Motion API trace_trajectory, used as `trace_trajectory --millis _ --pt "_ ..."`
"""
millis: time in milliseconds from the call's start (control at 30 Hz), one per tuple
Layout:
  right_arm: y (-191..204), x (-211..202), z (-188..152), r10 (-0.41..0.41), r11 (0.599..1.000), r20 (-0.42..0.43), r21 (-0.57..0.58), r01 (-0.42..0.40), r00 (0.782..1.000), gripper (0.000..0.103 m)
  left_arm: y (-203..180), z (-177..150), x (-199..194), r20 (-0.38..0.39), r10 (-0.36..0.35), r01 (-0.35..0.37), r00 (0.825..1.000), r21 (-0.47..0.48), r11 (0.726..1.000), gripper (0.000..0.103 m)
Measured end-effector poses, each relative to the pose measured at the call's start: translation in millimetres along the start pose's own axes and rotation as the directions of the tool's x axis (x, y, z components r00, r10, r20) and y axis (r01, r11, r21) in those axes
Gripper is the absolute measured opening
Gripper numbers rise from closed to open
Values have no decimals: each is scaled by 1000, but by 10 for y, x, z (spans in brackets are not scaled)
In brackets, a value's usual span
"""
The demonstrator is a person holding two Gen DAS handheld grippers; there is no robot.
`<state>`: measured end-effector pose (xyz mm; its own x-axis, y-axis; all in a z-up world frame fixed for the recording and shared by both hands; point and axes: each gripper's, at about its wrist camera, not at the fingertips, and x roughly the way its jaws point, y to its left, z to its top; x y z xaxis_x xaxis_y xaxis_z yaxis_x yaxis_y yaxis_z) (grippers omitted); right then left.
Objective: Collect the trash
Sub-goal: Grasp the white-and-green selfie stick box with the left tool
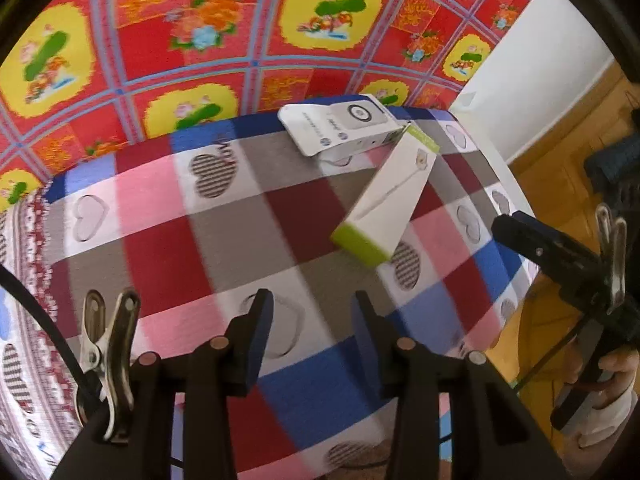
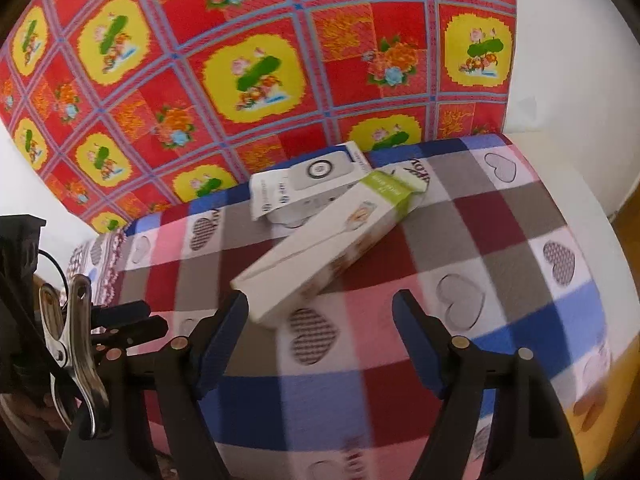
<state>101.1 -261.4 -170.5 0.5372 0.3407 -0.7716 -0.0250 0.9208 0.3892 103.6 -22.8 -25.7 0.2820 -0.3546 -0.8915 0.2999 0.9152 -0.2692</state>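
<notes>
Two empty cartons lie on the checked heart-print cloth (image 1: 168, 248). One is a long white box with green ends (image 1: 384, 208), whose far end rests on a flat white box with a ring printed on it (image 1: 340, 128). My left gripper (image 1: 312, 304) hovers over the cloth short of the long box, jaws apart with nothing between them. My right gripper (image 2: 320, 300) stands wide open. The near end of the long box (image 2: 304, 256) lies just ahead of its left finger (image 2: 228, 320), without touching. The flat box (image 2: 304, 184) sits behind it.
A red and yellow floral cloth (image 1: 224, 28) hangs behind the table, beside a white wall (image 1: 544, 64). The table's right edge drops to a wooden floor (image 1: 560, 184). A hand (image 1: 612, 376) holds the right gripper's handle there.
</notes>
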Motion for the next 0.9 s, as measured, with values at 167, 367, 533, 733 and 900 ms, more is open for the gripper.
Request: trace_trajectory --millis 167,367,533,733,900 --pt "-305 199 242 30 999 -45 -43 -32 999 67 -281 169 258 -6 13 -13 1000 -69 998 42" --pt "-482 470 540 63 991 -75 -114 -71 995 65 -434 282 472 -14 35 -37 999 -143 989 42" --pt "-571 756 763 68 984 -102 -159 -83 992 63 -452 316 596 -25 66 -70 998 -190 979 42" --pt "-592 1041 962 102 968 -142 -214 -131 985 63 -420 337 692 -31 85 -90 996 -237 967 42" --pt "-580 1286 996 113 956 -196 -247 -160 974 63 -389 363 751 -26 63 -67 998 -285 956 44"
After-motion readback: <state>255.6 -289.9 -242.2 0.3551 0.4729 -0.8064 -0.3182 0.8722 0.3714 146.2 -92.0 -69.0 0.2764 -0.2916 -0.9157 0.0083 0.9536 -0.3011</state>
